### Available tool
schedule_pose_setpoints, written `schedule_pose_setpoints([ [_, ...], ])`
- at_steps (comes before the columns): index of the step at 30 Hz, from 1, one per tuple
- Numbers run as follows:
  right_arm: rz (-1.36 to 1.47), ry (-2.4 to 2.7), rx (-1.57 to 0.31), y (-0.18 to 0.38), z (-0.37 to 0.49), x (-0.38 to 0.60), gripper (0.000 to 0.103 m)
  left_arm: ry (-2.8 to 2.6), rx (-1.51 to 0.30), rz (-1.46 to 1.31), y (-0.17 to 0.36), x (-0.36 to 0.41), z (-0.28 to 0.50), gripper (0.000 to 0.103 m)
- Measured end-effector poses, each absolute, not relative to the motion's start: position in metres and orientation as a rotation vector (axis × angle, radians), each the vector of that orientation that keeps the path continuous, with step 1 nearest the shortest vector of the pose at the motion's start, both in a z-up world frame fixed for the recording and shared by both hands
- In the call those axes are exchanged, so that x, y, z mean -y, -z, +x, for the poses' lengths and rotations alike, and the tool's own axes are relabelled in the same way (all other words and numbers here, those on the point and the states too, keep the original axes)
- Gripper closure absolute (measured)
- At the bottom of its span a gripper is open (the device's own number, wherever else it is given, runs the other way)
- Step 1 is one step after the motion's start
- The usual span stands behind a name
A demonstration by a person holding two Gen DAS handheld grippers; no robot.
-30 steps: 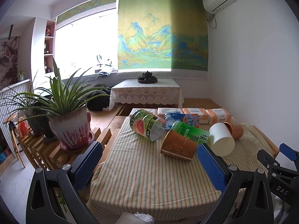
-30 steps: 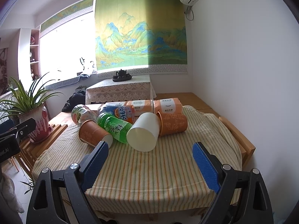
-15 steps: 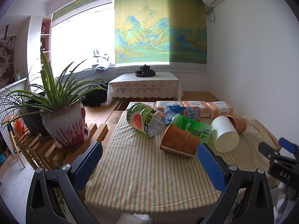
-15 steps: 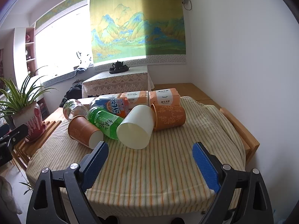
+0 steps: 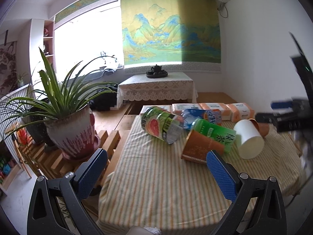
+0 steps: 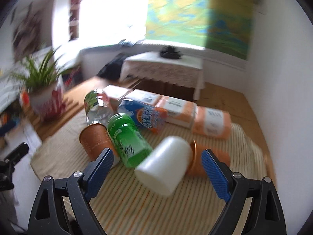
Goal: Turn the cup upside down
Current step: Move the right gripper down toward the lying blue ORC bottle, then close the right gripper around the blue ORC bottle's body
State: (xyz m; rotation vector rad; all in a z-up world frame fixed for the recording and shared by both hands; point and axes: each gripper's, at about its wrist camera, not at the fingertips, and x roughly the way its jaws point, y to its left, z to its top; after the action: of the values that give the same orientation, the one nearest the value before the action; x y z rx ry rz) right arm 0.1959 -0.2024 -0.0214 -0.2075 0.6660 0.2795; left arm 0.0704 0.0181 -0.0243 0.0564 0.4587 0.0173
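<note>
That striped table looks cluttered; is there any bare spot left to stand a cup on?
Yes: the near half of the striped tablecloth, in front of the brown cup and white cup, is bare. The far half is crowded with bottles, cups and tissue packs.

bright window [image 5: 86,45], landscape hanging [image 5: 170,29] (white walls), lace-covered table [image 5: 156,88].

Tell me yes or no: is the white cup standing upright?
No, the white cup lies on its side on the striped tablecloth.
</note>
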Motion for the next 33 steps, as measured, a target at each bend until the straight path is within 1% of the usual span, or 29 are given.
schedule_pose_setpoints([
  [4,-0.367,-0.458,-0.776,0.007,0.247,0.170,0.014,-0.044,-0.470,0.046,0.027,-0.031,0.081,0.000],
  [8,-0.461,-0.546,-0.851,0.007,0.296,0.135,0.014,-0.063,-0.494,0.028,0.031,-0.047,0.095,0.000],
  [10,-0.500,-0.568,-0.887,0.012,0.320,0.123,0.018,-0.074,-0.497,0.026,0.032,-0.054,0.100,0.000],
  [12,-0.536,-0.590,-0.923,0.020,0.339,0.112,0.028,-0.080,-0.506,0.032,0.033,-0.059,0.106,0.000],
  [14,-0.556,-0.615,-0.980,0.032,0.362,0.104,0.030,-0.077,-0.528,0.047,0.036,-0.062,0.114,0.000],
  [17,-0.606,-0.629,-1.023,0.049,0.383,0.095,0.031,-0.066,-0.559,0.050,0.041,-0.067,0.125,0.000],
  [25,-0.665,-0.671,-1.104,0.073,0.409,0.082,0.031,-0.054,-0.605,0.040,0.059,-0.069,0.145,0.000],
  [26,-0.665,-0.673,-1.112,0.075,0.412,0.082,0.031,-0.053,-0.606,0.041,0.061,-0.069,0.147,0.000],
  [30,-0.660,-0.689,-1.143,0.080,0.415,0.079,0.041,-0.055,-0.612,0.043,0.064,-0.068,0.149,0.000],
  [33,-0.680,-0.701,-1.155,0.083,0.414,0.074,0.042,-0.064,-0.614,0.038,0.066,-0.072,0.152,0.000],
])
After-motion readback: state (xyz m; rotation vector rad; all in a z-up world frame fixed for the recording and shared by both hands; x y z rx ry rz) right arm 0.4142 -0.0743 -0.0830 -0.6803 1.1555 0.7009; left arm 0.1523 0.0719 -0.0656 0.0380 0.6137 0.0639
